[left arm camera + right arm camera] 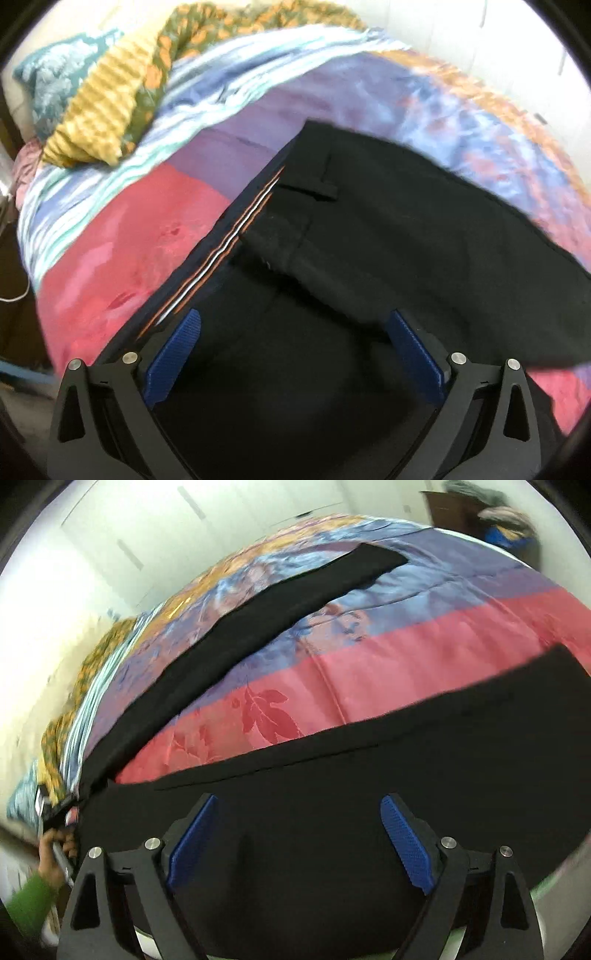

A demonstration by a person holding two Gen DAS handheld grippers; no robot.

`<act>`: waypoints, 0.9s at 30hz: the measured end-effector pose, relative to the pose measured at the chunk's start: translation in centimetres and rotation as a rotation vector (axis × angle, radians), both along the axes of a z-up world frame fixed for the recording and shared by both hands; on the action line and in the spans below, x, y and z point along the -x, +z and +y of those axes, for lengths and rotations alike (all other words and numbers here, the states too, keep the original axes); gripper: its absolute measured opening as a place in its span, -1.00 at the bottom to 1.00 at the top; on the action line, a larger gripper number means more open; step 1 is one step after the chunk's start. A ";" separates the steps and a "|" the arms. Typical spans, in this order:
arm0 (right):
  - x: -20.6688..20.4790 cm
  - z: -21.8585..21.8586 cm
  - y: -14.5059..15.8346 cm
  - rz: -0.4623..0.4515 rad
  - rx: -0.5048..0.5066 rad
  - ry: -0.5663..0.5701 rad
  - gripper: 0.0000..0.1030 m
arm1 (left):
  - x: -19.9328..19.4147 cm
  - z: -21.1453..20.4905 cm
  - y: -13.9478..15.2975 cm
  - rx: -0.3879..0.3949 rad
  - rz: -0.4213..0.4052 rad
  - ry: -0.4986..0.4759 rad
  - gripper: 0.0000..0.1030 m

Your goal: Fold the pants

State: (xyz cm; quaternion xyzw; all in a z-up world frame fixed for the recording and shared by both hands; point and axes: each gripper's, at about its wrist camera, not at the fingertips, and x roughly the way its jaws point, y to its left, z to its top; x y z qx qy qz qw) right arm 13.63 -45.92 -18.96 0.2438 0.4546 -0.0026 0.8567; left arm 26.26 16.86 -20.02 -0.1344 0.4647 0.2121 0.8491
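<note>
One pair of black fabric pants (388, 236) lies on one bed covered by one patchwork quilt of pink, purple and blue satin (122, 258). The pants show two legs. One mustard-yellow ribbed cushion (99, 118) and one teal patterned pillow (51, 81) sit at the bed's far end. Two black hand-held grippers with blue pads appear: left (293, 354), right (297, 843). One green sleeve (31, 901) shows.

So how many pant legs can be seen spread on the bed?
2. One leg runs diagonally across the bedspread toward the far side; the other leg lies along the near edge, beneath the right tool.
</note>
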 end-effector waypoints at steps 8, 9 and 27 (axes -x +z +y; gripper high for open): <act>-3.9 9.4 1.2 -0.044 -0.167 0.189 0.72 | 6.5 -12.3 -0.7 0.054 0.018 -0.314 0.98; -3.9 10.5 1.2 -0.042 -0.186 0.211 0.72 | 6.9 -13.5 -2.2 0.049 0.067 -0.338 0.98; 2.2 -10.6 -0.9 0.124 -0.009 -0.058 0.70 | 7.7 -13.8 -2.9 -0.036 0.116 -0.388 0.99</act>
